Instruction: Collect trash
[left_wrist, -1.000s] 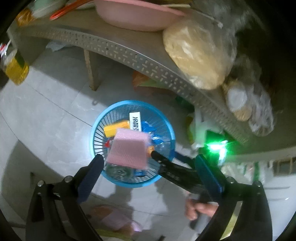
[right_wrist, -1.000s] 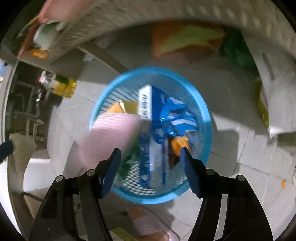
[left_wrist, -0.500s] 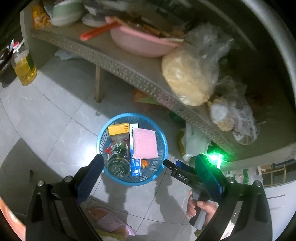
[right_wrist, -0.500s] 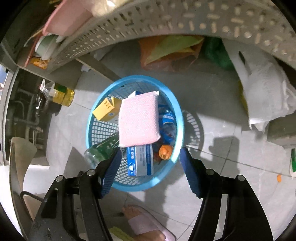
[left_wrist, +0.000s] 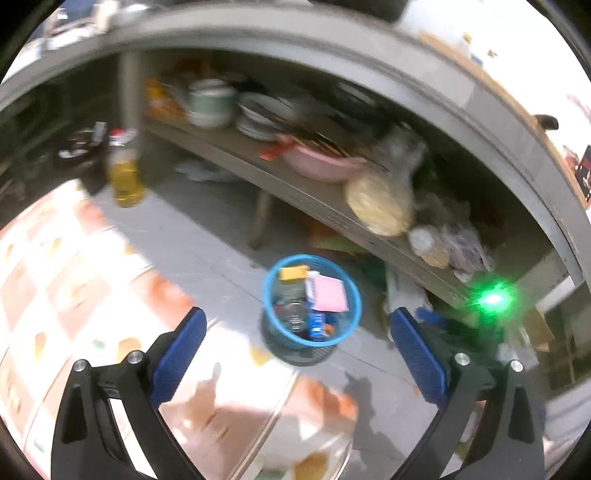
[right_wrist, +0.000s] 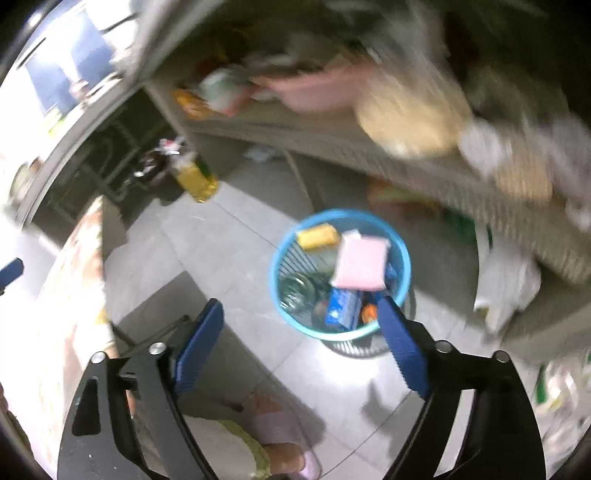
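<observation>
Sponge (right_wrist: 360, 264) dropped into basket (right_wrist: 284, 240) | left tool (left_wrist: 295, 354) open, empty | right tool (right_wrist: 299, 347) opening, empty

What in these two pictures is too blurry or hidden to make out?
- Shelf clutter, right wrist view: motion blur smears it; bags unreadable.
- Blue carton in the blue basket: print too small, partly under the pink sponge.
- Basket's bottom, left wrist view: hidden by trash.
- Person: only a slippered foot shows.

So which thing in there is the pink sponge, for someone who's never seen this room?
Find the round blue basket on the grey tiled floor in front of the low shelf. The sponge lies on top of the trash inside: a flat, pale pink rectangle, the only pink item among a yellow box and blue packets.
</observation>
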